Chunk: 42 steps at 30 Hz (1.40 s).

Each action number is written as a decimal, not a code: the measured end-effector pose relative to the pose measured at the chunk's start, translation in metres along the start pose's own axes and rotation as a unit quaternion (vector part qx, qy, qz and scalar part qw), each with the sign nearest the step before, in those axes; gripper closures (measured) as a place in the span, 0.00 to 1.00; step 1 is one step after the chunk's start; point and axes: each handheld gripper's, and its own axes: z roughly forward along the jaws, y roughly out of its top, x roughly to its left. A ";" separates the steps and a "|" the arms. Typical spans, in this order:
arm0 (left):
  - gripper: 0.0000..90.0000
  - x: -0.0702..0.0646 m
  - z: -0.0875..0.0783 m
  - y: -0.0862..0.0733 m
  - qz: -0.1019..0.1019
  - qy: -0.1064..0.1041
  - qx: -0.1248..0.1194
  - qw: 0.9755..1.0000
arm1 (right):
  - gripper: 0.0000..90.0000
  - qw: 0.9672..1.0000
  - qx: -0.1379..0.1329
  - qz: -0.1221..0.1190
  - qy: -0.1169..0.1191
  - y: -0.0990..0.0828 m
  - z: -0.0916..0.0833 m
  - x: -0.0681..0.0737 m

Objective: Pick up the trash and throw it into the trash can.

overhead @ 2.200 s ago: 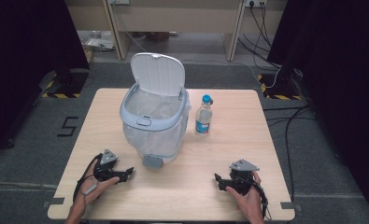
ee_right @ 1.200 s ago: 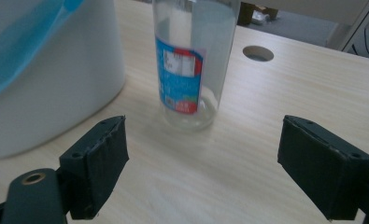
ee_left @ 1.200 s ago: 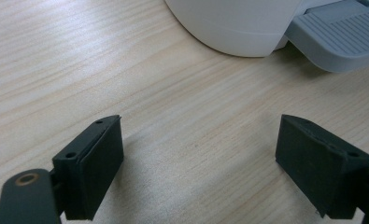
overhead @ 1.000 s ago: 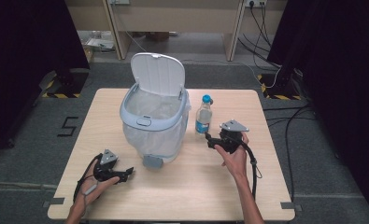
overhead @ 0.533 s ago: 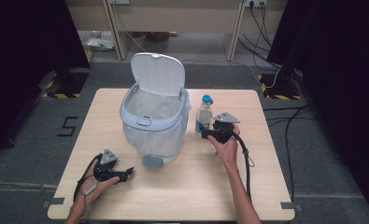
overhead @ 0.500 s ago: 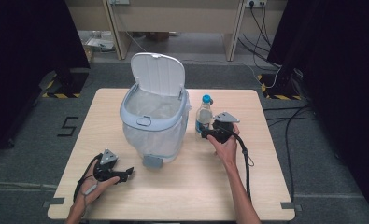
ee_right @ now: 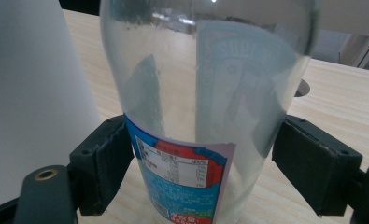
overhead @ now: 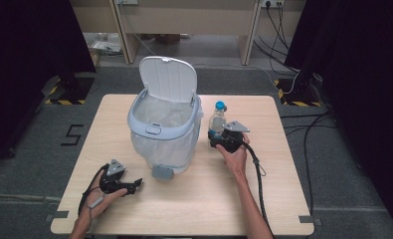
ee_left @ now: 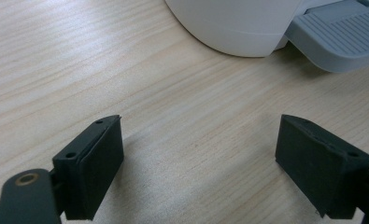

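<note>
Two handheld claws, both black-bodied. Left claw: grey three-cornered plate on top, black cable looping back along the forearm. Right claw: same grey plate, black cable trailing down beside the arm. Forearms bare, no sleeves visible. In the gripper views each jaw is a chunky matte-black block with a flat pad face and small screw holes; a brass-coloured ringed hole sits on the lower-left bracket.
</note>
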 end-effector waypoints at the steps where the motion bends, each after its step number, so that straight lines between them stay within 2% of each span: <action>1: 0.16 0.000 0.000 0.000 0.000 0.000 0.000 1.000 | 0.24 1.000 -0.003 0.000 0.000 -0.001 0.001 0.000; 10: 0.16 0.000 0.000 0.000 0.000 0.000 0.000 1.000 | 0.30 1.000 -0.025 0.004 -0.007 -0.009 0.008 0.003; 18: 0.16 0.000 0.000 0.000 -0.001 0.000 -0.001 1.000 | 0.31 0.999 -0.034 0.002 -0.021 -0.011 0.004 0.006; 19: 0.16 0.000 0.000 0.000 -0.001 0.000 -0.001 1.000 | 0.31 0.999 -0.041 -0.006 -0.026 -0.009 -0.004 0.008; 21: 0.16 0.000 0.000 0.000 -0.001 0.000 -0.001 1.000 | 0.31 0.999 -0.044 -0.008 -0.027 -0.008 -0.007 0.009; 22: 0.16 0.000 0.000 0.000 -0.001 0.000 -0.001 1.000 | 0.31 0.998 -0.049 -0.011 -0.024 -0.002 -0.017 0.010; 30: 0.16 0.000 0.000 0.000 -0.001 0.000 -0.001 1.000 | 0.31 0.998 -0.057 -0.012 -0.015 0.015 -0.052 0.013; 33: 0.16 0.000 0.000 0.000 0.000 0.000 -0.001 1.000 | 0.31 0.998 -0.060 -0.011 -0.010 0.021 -0.059 0.014; 34: 0.16 0.000 0.000 0.000 0.000 0.000 -0.001 1.000 | 0.31 0.998 -0.063 -0.014 -0.008 0.029 -0.067 0.015; 35: 0.16 0.000 0.000 0.000 0.000 0.000 -0.001 1.000 | 0.31 0.998 -0.063 -0.014 -0.008 0.029 -0.067 0.015; 42: 0.16 0.000 0.000 0.000 0.000 0.000 0.000 1.000 | 0.31 0.997 -0.073 -0.032 0.000 0.061 -0.097 0.026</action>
